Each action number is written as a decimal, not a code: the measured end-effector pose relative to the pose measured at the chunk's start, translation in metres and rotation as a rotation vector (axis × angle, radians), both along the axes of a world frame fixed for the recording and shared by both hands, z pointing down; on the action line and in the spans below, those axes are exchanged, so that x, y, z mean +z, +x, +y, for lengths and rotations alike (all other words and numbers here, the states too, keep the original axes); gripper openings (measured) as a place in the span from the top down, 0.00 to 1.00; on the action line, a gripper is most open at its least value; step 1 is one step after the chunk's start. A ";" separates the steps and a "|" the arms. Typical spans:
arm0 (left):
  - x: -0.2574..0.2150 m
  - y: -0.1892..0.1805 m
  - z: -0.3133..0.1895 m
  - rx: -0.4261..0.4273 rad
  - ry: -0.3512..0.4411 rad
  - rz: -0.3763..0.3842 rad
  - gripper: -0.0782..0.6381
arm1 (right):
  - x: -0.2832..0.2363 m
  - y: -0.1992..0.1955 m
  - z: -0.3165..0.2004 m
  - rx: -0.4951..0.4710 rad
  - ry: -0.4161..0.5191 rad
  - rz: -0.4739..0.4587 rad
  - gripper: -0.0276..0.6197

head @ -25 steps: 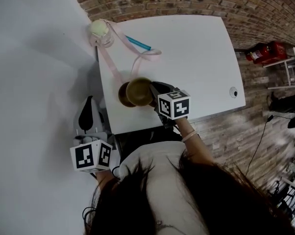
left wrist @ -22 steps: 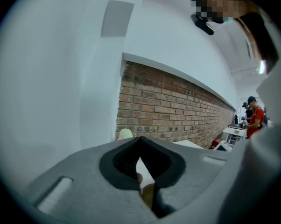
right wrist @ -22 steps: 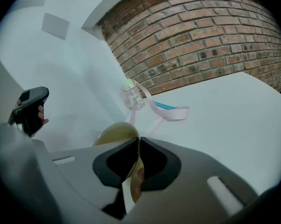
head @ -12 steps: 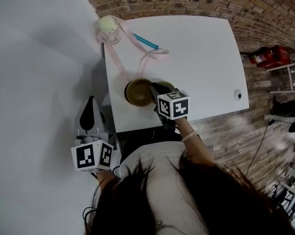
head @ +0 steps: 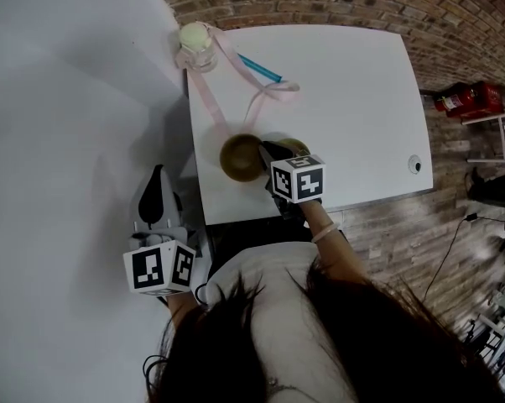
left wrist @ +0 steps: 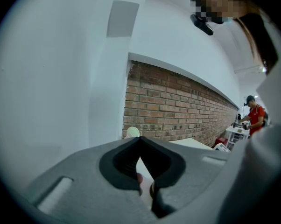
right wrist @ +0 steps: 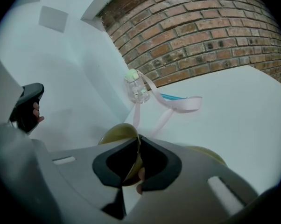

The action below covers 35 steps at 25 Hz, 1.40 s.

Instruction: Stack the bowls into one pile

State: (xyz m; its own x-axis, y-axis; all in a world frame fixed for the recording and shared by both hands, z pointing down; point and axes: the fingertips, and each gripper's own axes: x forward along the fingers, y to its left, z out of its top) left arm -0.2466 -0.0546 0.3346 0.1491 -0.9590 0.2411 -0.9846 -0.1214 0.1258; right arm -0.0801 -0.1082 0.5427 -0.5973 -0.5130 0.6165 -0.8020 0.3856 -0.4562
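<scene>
An olive bowl (head: 241, 158) sits near the front edge of the white table (head: 353, 99). My right gripper (head: 268, 153) is shut on its right rim, and the thin rim (right wrist: 131, 146) stands pinched between the jaws of the right gripper (right wrist: 136, 141). A second, yellowish bowl (head: 294, 147) lies just right of it, partly hidden by the gripper, and its edge (right wrist: 209, 154) shows behind the right jaw. My left gripper (head: 154, 200) hangs off the table to the left, and in its own view the left gripper (left wrist: 140, 139) is shut on nothing.
A glass jar with a pale lid (head: 197, 44) stands at the table's far left corner. A pink ribbon (head: 209, 107) trails from it toward the bowls, and a blue stick (head: 259, 68) lies beside it. A brick wall runs behind, and a white wall rises on the left.
The olive bowl in my right gripper moved left over a dark brown bowl, which now lies hidden beneath it. The left gripper stayed still.
</scene>
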 end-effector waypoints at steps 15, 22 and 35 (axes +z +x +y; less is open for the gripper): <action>0.006 -0.008 -0.008 0.007 -0.010 0.002 0.89 | 0.017 -0.005 -0.001 -0.004 -0.046 0.020 0.90; 0.005 -0.008 -0.012 0.014 -0.011 0.003 0.89 | 0.017 -0.002 -0.003 0.001 -0.057 0.033 0.90; 0.006 -0.002 -0.019 0.028 -0.008 0.006 0.89 | 0.019 0.003 -0.006 0.006 -0.056 0.028 0.88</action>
State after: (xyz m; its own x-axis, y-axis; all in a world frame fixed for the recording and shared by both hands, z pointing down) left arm -0.2486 -0.0741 0.3403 0.1773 -0.9524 0.2480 -0.9801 -0.1479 0.1328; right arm -0.0769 -0.1138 0.5618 -0.5764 -0.4812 0.6604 -0.8170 0.3549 -0.4545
